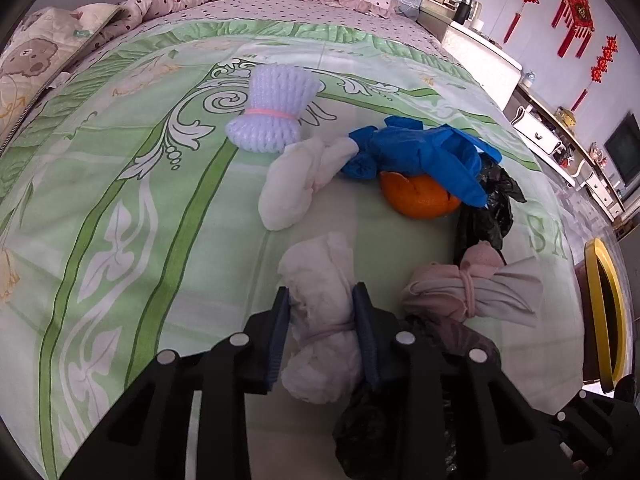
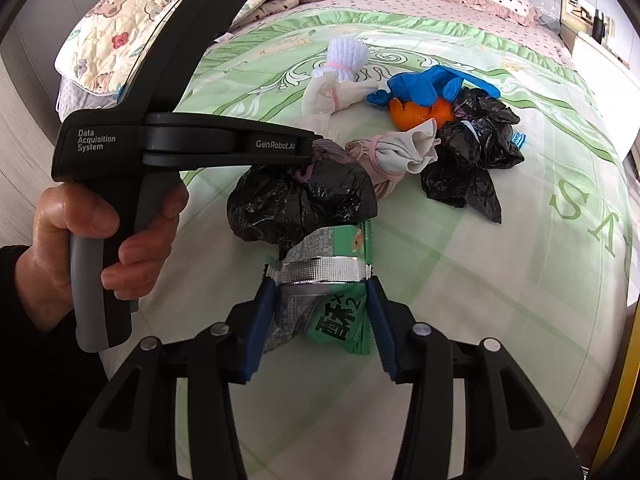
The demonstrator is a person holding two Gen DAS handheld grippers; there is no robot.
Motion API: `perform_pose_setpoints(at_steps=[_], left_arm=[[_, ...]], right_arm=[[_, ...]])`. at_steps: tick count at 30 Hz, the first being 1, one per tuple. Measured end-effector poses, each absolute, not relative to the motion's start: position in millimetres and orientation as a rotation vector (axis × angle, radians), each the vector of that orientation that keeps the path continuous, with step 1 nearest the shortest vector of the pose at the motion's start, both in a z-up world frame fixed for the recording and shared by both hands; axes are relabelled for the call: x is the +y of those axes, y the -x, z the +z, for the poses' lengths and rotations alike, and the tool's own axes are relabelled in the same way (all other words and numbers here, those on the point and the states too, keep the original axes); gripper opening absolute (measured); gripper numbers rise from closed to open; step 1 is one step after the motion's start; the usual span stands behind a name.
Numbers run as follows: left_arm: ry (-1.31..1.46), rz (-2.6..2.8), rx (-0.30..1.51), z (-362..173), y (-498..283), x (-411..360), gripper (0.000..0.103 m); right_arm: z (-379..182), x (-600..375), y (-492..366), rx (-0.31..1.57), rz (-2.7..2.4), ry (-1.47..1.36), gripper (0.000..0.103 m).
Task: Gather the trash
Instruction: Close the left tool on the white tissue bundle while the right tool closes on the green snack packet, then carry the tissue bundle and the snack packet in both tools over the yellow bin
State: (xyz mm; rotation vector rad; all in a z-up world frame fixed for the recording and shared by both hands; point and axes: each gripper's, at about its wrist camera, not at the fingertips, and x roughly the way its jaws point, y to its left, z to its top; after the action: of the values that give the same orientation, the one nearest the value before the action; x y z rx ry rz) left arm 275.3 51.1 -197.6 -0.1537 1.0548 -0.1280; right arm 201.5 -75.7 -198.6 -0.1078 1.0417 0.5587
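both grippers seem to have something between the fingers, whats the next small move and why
Probably lift both straight up off the bed sheet. The left gripper is pinched on the white tissue bundle, and the right gripper is clamped on the green snack wrapper. A crumpled black bag lies against the wrapper's far end, so a slow rise should part them.

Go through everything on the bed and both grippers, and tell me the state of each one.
left gripper: shut on the white tissue bundle
right gripper: shut on the green snack wrapper
blue glove: crumpled, draped over the orange peel
white foam net: tied with a pink band
black plastic bag: crumpled, lying loose
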Motion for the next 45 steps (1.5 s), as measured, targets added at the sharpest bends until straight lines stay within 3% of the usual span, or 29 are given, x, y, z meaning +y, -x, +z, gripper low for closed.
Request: perform_pose_setpoints(at_steps=[24, 45], left_arm=[[0.284, -0.018, 0.966, -171.0, -258.8, 93.8, 0.025], [0.195, -0.059, 0.88, -118.0, -216.2, 51.4, 0.025]], right_arm=[[-159.8, -121.0, -206.0, 0.919, 0.464, -0.042, 0.039], [-91.5, -187.2, -172.9, 0.795, 0.372, -0.095, 0.039]])
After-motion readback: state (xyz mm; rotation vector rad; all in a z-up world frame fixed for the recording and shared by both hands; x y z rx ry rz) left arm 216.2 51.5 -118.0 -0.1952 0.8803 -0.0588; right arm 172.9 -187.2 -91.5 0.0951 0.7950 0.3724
